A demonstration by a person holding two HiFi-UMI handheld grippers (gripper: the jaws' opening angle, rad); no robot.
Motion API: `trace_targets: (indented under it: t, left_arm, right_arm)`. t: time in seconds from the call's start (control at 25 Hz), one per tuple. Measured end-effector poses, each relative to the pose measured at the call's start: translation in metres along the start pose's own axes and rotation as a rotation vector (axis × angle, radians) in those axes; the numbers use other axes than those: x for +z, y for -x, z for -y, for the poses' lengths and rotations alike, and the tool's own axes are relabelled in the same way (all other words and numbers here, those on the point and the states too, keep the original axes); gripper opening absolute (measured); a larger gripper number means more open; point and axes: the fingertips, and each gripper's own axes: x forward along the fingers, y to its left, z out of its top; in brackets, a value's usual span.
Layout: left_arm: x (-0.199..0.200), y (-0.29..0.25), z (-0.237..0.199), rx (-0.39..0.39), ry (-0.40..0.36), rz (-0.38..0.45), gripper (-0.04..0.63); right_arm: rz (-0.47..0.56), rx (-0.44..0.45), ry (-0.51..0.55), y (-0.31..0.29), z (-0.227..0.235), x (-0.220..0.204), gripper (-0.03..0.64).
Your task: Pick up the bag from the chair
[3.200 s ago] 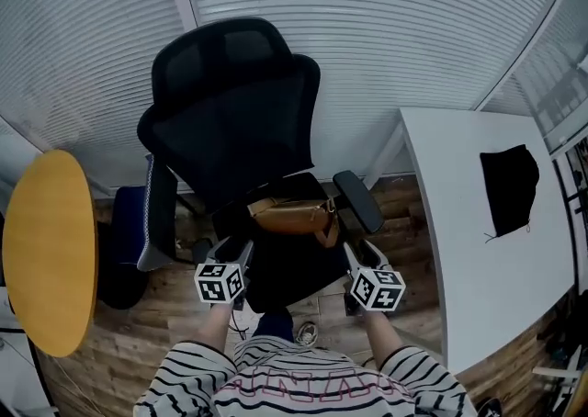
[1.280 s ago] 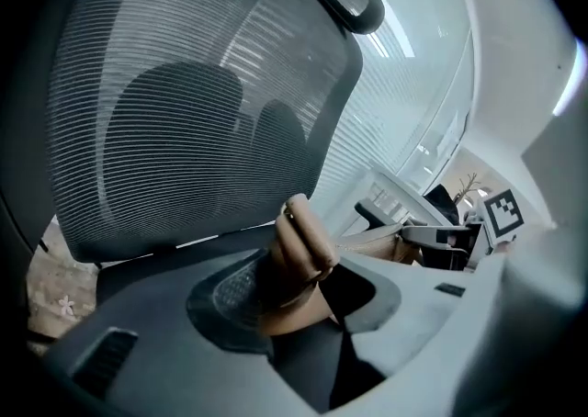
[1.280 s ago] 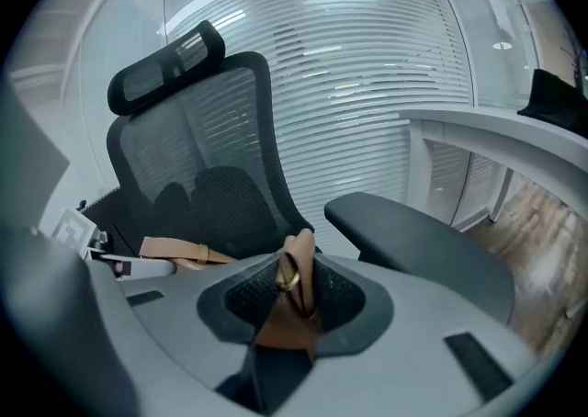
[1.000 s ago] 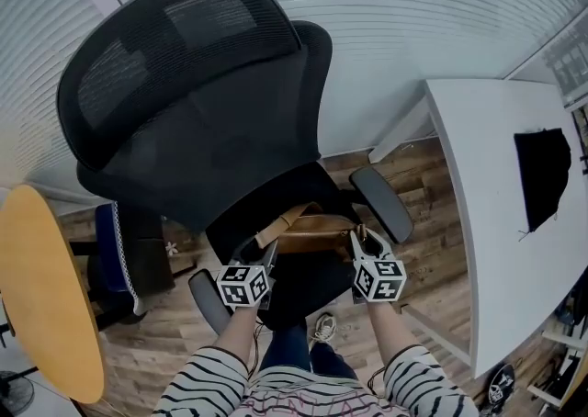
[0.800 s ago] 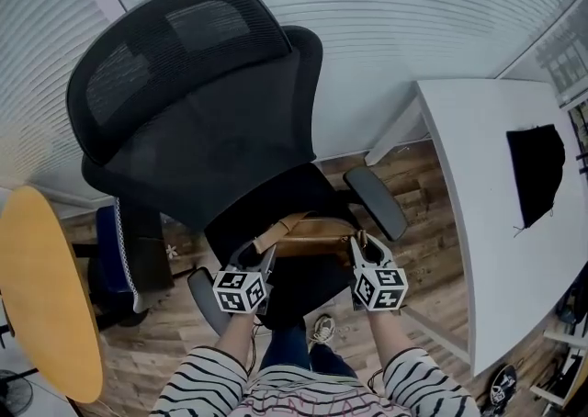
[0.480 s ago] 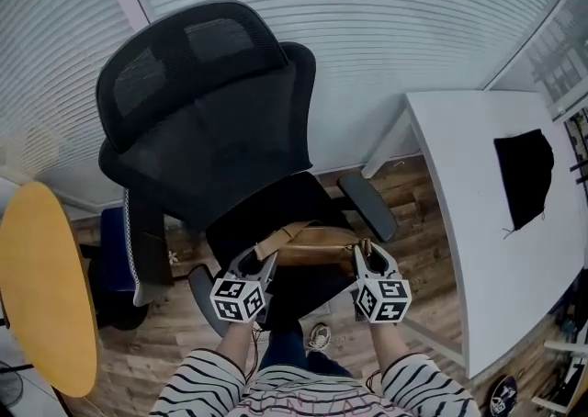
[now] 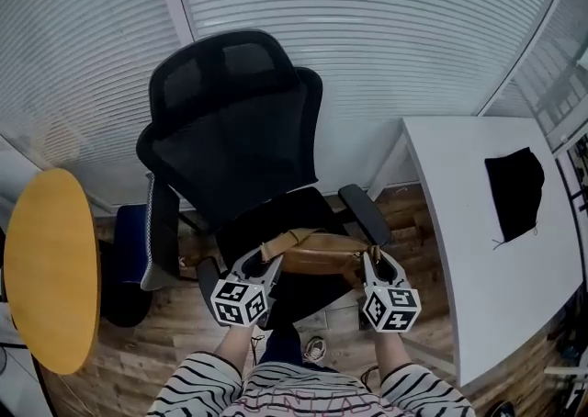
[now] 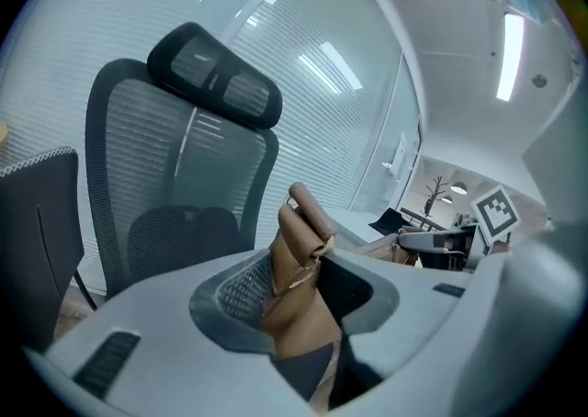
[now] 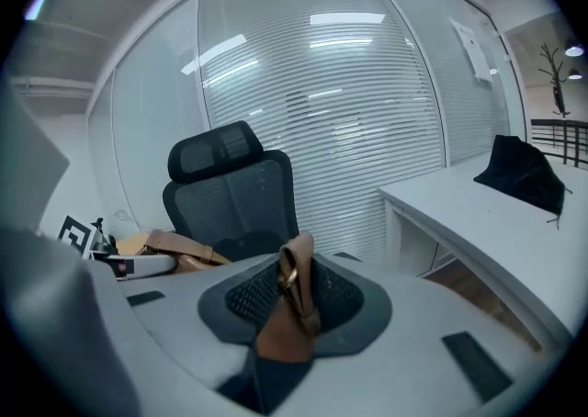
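A tan leather bag hangs between my two grippers, lifted above the black seat of the office chair. My left gripper is shut on the bag's left end, where brown leather and a strap are pinched between the jaws. At the bag's right end my right gripper is shut on a leather tab with a metal ring. The bag's body also shows in the right gripper view at the left.
A white desk with a black cloth on it stands at the right. A round yellow table is at the left, and a dark blue object sits by the chair. White blinds fill the window behind; the floor is wood.
Both grippers closed on the bag's ends and raised it off the seat. The head camera pulled back and up, so the chair looks smaller and more centred.
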Motion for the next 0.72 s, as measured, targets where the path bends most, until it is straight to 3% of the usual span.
trace_targets:
  t: [0.72]
  left_arm:
    - [0.054, 0.08, 0.082, 0.019, -0.062, 0.171, 0.17]
  right_arm:
    - [0.196, 0.068, 0.043, 0.103, -0.015, 0.068, 0.106]
